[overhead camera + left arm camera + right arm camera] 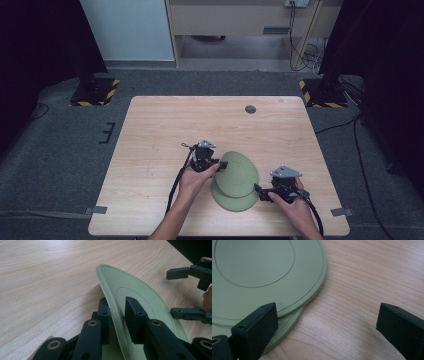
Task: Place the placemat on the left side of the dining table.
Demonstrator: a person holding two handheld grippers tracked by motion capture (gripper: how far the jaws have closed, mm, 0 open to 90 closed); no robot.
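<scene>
The table (165, 135) carries two green plates near its near edge: the top plate (239, 172) overlaps the lower plate (235, 201). The left gripper (220, 165) clamps the top plate's rim; the right gripper (259, 191) gapes beside both. A grey disc (250, 109) lies near the far edge.

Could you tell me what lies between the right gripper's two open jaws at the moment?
Bare wooden table, as the right gripper view shows; the right gripper grips nothing, and the stacked green plates sit beside its left jaw.
</scene>
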